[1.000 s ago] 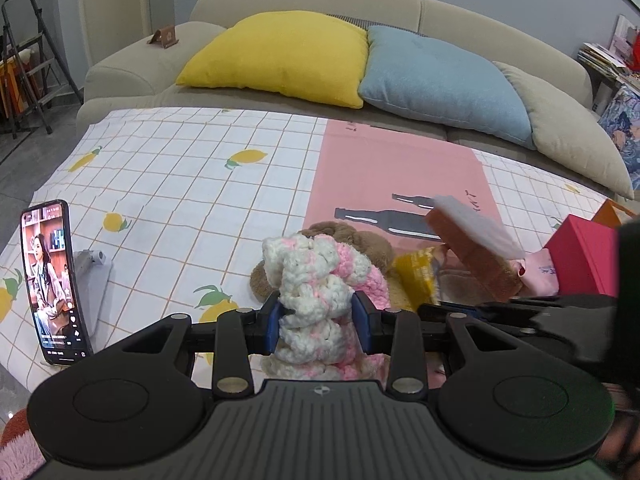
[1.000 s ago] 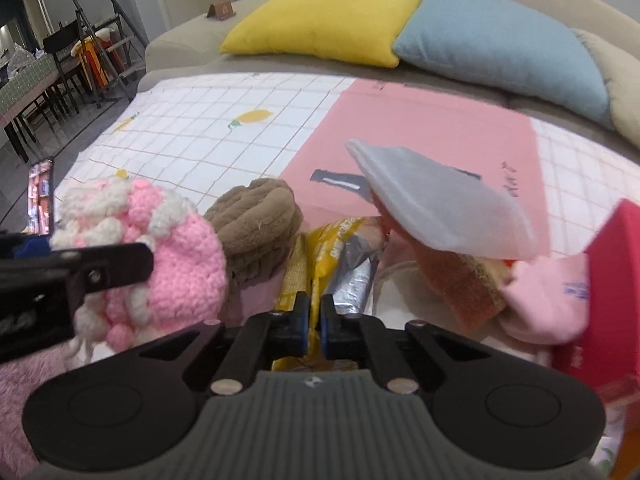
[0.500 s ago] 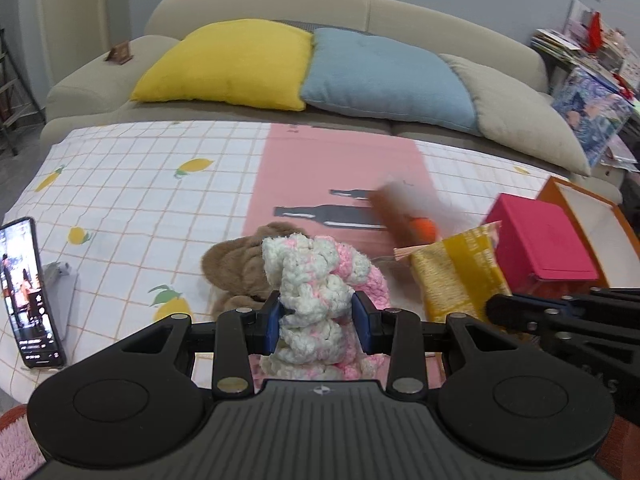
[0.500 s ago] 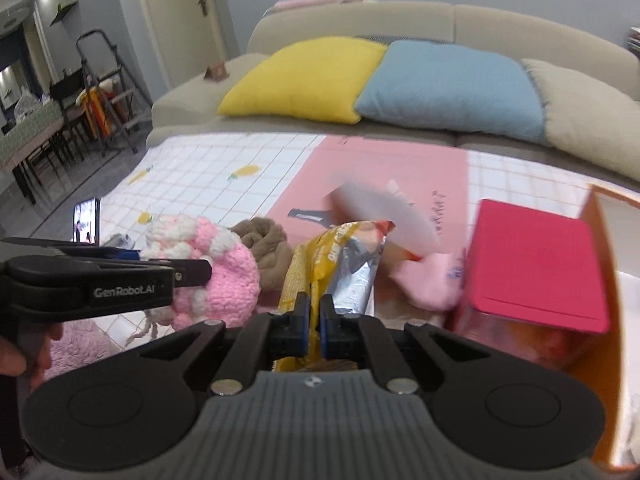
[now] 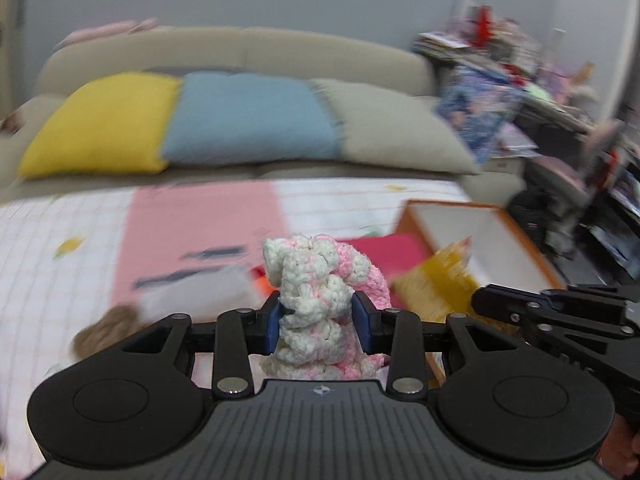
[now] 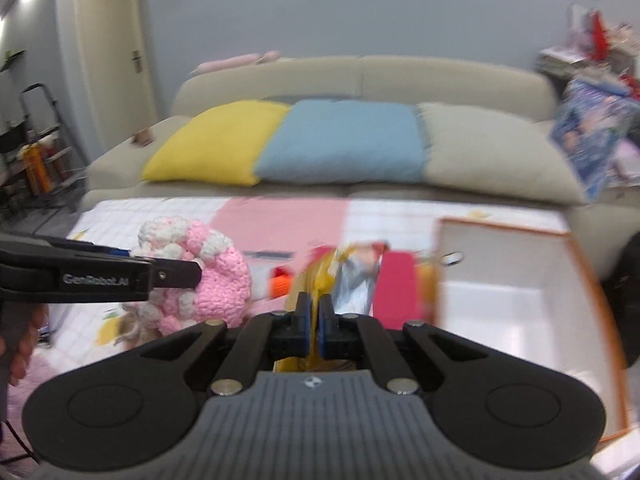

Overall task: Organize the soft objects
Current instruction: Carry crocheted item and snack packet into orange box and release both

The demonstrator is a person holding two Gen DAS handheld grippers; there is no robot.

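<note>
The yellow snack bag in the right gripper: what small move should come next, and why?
Probably carry the yellow snack bag rightward over the orange-rimmed box. The right gripper is shut on it, and the box's white inside looks bare just beside it.

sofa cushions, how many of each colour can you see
yellow cushion: 1
blue cushion: 1
beige cushion: 1
total: 3, side by side along the sofa
</note>
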